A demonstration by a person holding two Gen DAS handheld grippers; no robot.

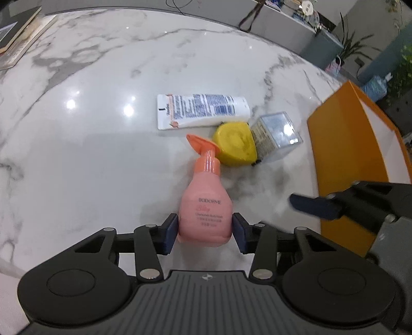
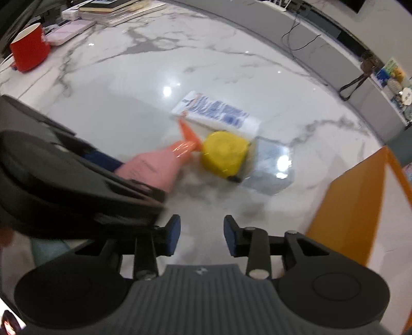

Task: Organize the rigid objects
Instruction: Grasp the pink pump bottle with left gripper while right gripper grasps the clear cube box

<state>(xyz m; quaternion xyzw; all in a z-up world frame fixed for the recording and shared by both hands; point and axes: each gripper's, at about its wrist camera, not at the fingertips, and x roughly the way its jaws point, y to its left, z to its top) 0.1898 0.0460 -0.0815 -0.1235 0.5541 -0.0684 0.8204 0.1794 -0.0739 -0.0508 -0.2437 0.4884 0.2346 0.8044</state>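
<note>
A pink pump bottle (image 1: 204,206) with an orange cap lies on the marble table. My left gripper (image 1: 205,229) is shut on its base, pads touching both sides. The bottle also shows blurred in the right wrist view (image 2: 152,167). Past it lie a yellow tape measure (image 1: 235,147), a clear plastic box (image 1: 276,135) and a white tube (image 1: 200,109). My right gripper (image 2: 202,235) is open and empty, low over the table, short of the tape measure (image 2: 222,153) and the box (image 2: 270,167). One of its blue fingers (image 1: 312,206) shows at the right of the left wrist view.
An orange open box (image 1: 352,159) stands at the right, also in the right wrist view (image 2: 352,206). A red mug (image 2: 29,50) and books (image 2: 110,6) sit at the far left. The table edge curves along the back.
</note>
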